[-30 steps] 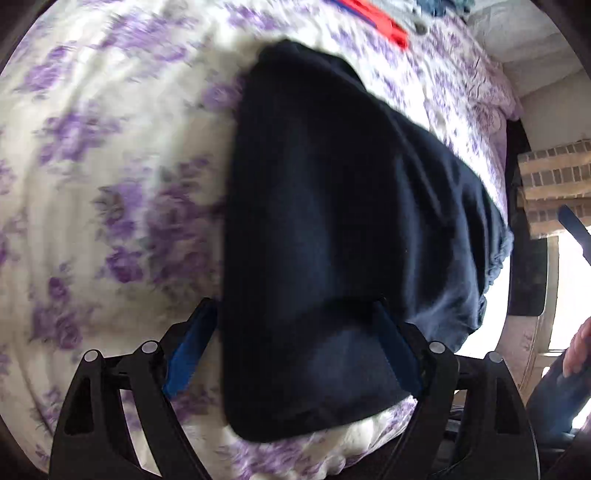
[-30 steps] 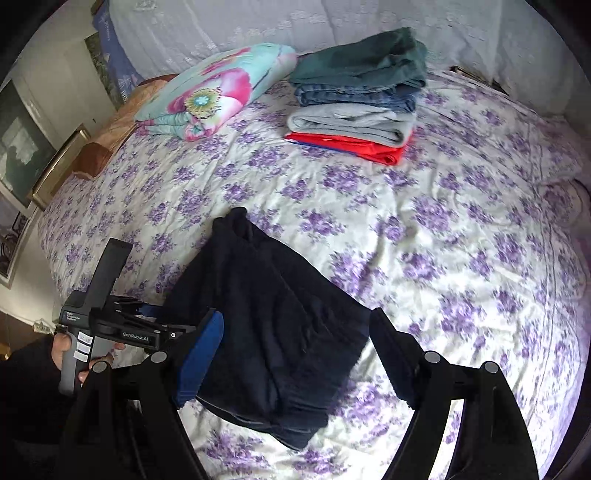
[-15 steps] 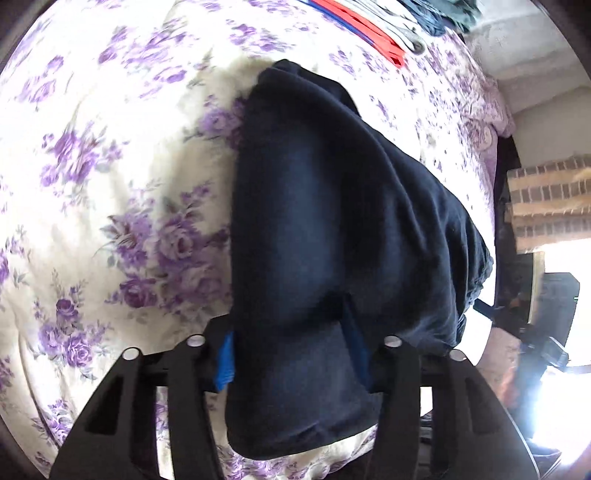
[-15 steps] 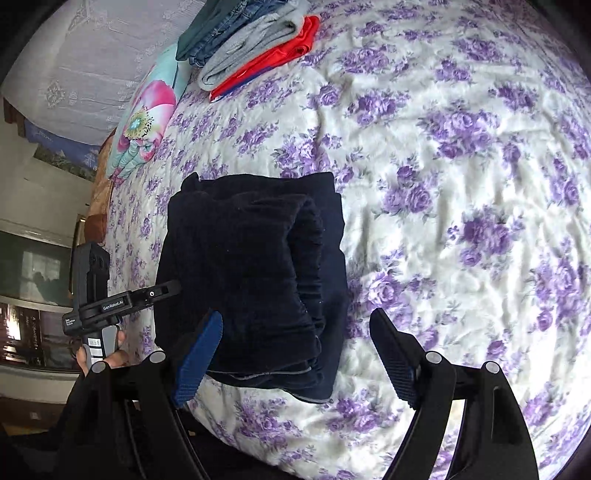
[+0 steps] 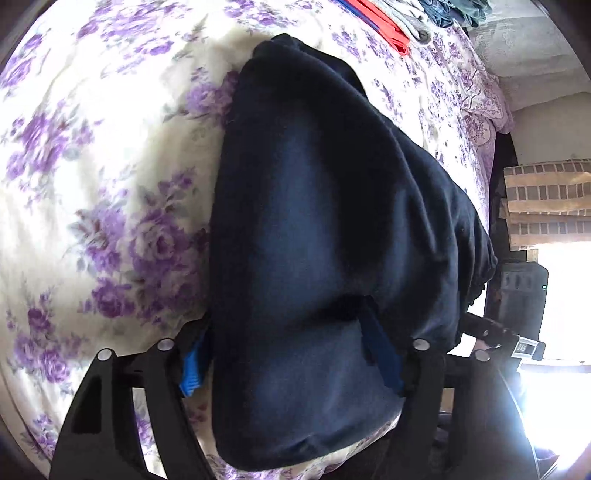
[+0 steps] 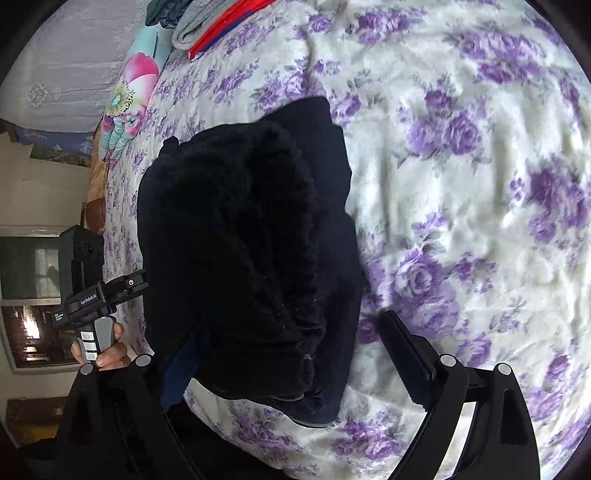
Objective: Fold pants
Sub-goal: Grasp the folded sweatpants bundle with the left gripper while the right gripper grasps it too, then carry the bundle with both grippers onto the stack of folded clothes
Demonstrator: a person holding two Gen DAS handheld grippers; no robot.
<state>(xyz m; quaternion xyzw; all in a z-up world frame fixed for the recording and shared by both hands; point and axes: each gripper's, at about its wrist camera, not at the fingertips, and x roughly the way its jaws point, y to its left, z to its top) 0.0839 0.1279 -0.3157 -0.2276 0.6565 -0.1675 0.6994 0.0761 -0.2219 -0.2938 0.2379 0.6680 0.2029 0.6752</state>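
Dark navy pants (image 5: 325, 229) lie folded in a thick bundle on the purple-flowered bedspread (image 5: 92, 166). My left gripper (image 5: 291, 354) is shut on the bundle's near end, its blue pads pressed into the cloth. In the right wrist view the same pants (image 6: 243, 236) lie between the fingers of my right gripper (image 6: 291, 354), which is open around the bundle's other end. The left gripper's handle and the hand holding it (image 6: 92, 317) show at the left of that view.
A stack of folded clothes, red at the bottom (image 5: 391, 26), sits at the far side of the bed. A flowered pillow (image 6: 129, 99) lies beside the stack. The bed edge is near both grippers. A window and dark furniture (image 5: 524, 288) stand beyond the bed.
My left gripper has closed onto the near end of the pants. My right gripper has swung down close over the bundle's other end and stays open.
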